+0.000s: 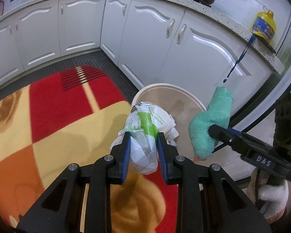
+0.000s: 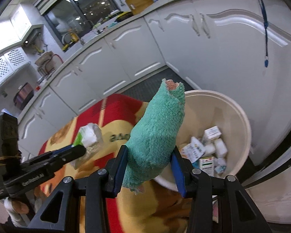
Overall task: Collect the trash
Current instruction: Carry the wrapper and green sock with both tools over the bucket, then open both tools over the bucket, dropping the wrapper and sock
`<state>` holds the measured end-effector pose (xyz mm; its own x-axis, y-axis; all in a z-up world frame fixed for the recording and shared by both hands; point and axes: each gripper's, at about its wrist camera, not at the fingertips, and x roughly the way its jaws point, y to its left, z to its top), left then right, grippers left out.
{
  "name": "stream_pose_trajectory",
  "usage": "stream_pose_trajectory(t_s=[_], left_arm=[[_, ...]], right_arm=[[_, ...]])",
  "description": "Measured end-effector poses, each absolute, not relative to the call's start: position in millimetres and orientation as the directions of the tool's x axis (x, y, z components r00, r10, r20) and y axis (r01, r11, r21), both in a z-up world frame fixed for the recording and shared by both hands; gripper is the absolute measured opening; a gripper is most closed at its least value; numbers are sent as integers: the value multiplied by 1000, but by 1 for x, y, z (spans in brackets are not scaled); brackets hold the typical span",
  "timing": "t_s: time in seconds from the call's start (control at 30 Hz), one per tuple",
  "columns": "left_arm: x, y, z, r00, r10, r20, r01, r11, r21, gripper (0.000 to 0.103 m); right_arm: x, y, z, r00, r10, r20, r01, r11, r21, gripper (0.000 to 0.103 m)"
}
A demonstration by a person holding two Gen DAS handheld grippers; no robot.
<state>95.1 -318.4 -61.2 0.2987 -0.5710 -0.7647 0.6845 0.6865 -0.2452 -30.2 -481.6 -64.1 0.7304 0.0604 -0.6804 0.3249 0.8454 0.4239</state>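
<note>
My left gripper (image 1: pixel 143 138) is shut on a crumpled white and green plastic wrapper (image 1: pixel 145 128), held above the carpet just short of the near rim of a round cream trash bin (image 1: pixel 145 90). My right gripper (image 2: pixel 149 151) is shut on a fuzzy teal cloth (image 2: pixel 159 128) that stands up between its blue pads, held left of the bin (image 2: pixel 240 116). The bin holds several small white cartons and packets (image 2: pixel 207 147). The teal cloth (image 1: pixel 211 124) and the right gripper's finger (image 1: pixel 223 133) also show in the left wrist view, to the right of the bin. The wrapper (image 2: pixel 89 137) shows at left in the right wrist view.
A red, yellow and orange patterned carpet (image 1: pixel 58 120) covers the floor. White kitchen cabinets (image 1: pixel 145 38) run behind and beside the bin. A blue cord (image 1: pixel 238 60) hangs from the counter edge, where a yellow oil bottle (image 1: pixel 263 26) stands.
</note>
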Motion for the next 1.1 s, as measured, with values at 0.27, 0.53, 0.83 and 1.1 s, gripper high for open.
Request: stream_pose_trajectory(t_s=[0.27,0.53,0.83,1.1], left_arm=[[101,-357,-71,266,-573,-775,703,665,-250,24],[110,-377,-81,224,-588,-777,701,652,-291,24],[113,-383,-93,198,-602,-774,690,647,-326,51],[110,-371,-88,214,-605,-767,684,653,-324,61]], right_arm=[[-28,-508,-81,701,8,-713,394,829,396,42],[-20,-521,-91,677,-22,-736,420,832,362,42],[-16,-525,-100,661,-35,-749,446,821,356,43],[-28,-518,-104,655,-25,-755,460,806,372,50]])
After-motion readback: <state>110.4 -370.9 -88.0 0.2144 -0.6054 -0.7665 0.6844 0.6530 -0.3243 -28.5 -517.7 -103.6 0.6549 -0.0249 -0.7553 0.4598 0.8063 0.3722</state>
